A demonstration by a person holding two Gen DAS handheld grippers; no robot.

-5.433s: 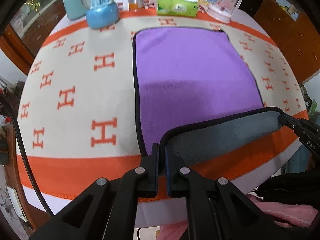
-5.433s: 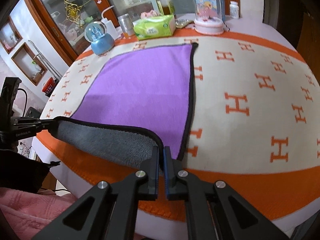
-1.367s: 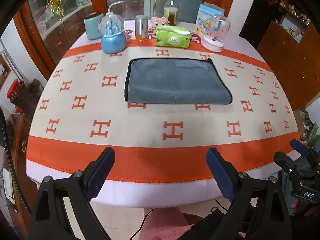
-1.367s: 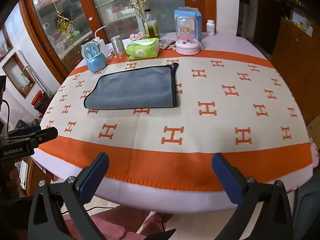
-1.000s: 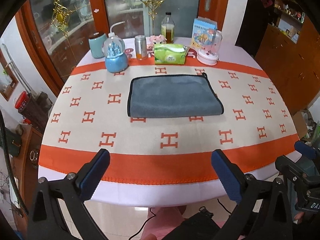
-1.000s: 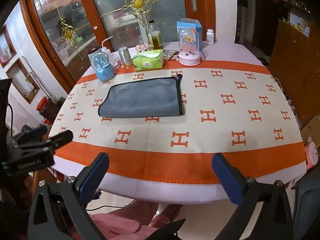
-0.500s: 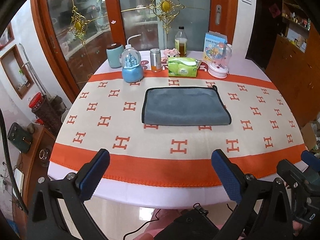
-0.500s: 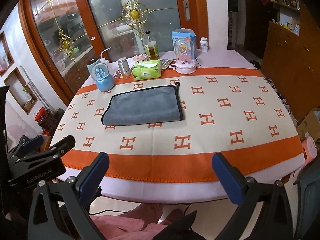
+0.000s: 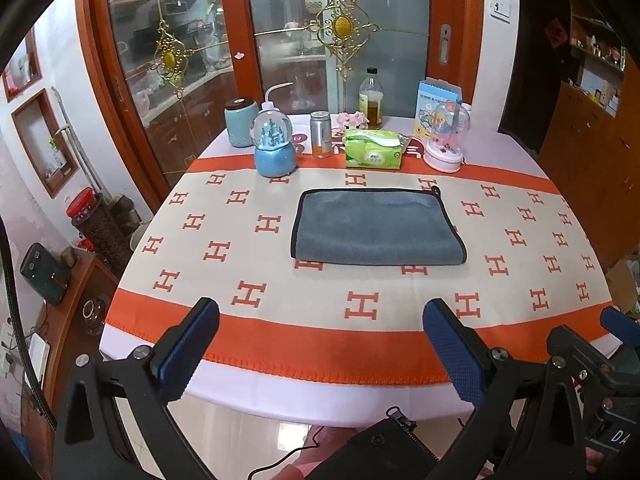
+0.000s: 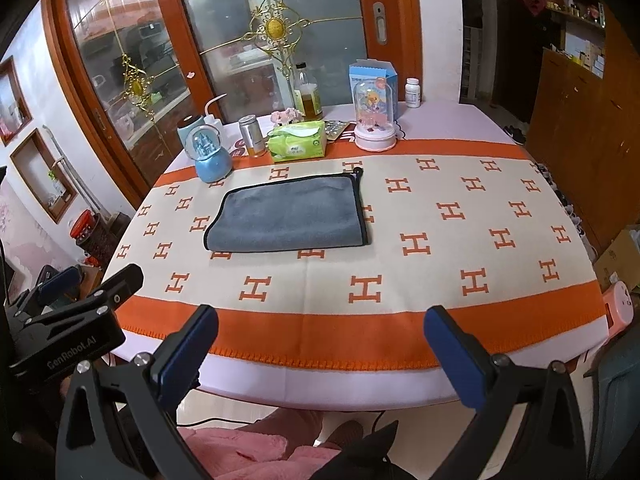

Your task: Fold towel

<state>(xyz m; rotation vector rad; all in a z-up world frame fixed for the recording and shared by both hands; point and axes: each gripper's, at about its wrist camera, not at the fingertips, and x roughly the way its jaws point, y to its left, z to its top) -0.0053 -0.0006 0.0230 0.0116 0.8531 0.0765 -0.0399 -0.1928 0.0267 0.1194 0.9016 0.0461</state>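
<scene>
Both tongs spread, holding nothing: left tongs (image 9: 320, 340), right tongs (image 10: 320, 344). Grey microfibre towel (image 9: 376, 226) lies folded mid-counter at 12 o'clock. I judge it soft, light, limp; pinch bound corners.

Bare cloth rings the folded towel (image 9: 376, 228) at three, six and nine o'clock on the table (image 9: 360, 344); at twelve o'clock a snow globe (image 9: 274, 146), tissue pack (image 9: 374, 149) and pink dome (image 9: 446, 140) crowd the far edge
</scene>
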